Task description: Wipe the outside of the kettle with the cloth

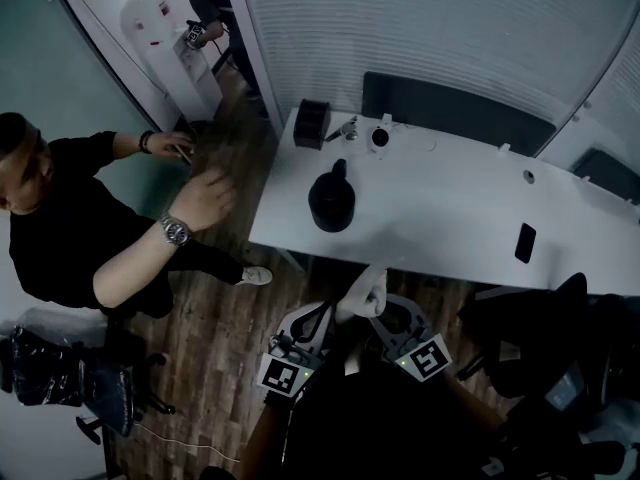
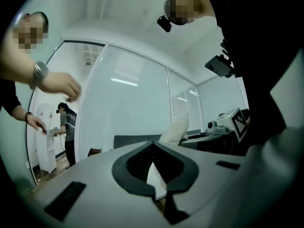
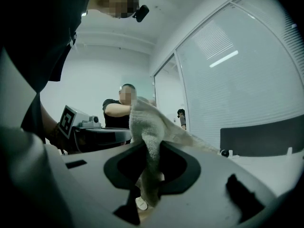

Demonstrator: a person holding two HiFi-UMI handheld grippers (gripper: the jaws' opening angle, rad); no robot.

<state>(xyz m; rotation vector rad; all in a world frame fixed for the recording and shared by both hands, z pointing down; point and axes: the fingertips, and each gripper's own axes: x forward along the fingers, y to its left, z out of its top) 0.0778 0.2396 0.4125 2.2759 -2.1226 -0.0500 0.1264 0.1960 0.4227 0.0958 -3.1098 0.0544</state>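
Observation:
The black kettle (image 1: 332, 200) stands near the left end of the white table (image 1: 450, 218). A pale cloth (image 1: 366, 290) sticks up in front of the table's near edge, well short of the kettle. My right gripper (image 1: 377, 310) is shut on the cloth (image 3: 147, 127), which drapes through its jaws (image 3: 149, 148). My left gripper (image 1: 328, 313) is shut, close beside the cloth. In the left gripper view its jaws (image 2: 152, 145) meet, and the cloth (image 2: 176, 127) rises just past them to the right; contact is unclear.
A person in black (image 1: 70, 218) sits at the left with a hand (image 1: 205, 198) reaching toward the table. On the table lie a black box (image 1: 312, 123), small items (image 1: 378, 136) and a phone (image 1: 525, 241). Dark chairs (image 1: 540, 338) stand at the right. Another person stands at a water dispenser (image 1: 160, 38).

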